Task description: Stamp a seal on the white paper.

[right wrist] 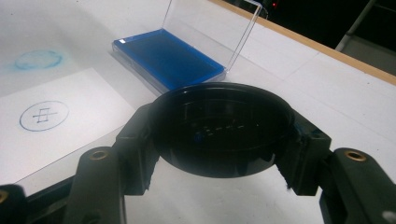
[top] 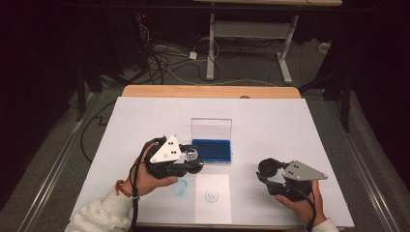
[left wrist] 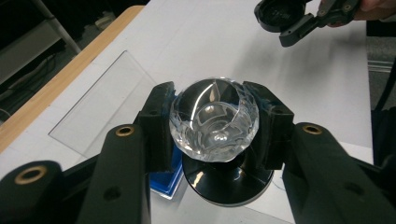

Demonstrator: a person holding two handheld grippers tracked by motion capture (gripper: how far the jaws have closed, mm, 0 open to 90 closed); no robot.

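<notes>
Gripping a clear faceted knob on a black round base, the left tongs sit left of centre in the high view, just beside the blue ink pad, whose clear lid stands open behind it. Their pads press the knob from both sides in the left gripper view. At lower right of the high view, the right tongs are clamped on a black cap, held open side up above the white table. A paper with a blue circle stamp lies at lower centre, a blue smudge just left of it.
</notes>
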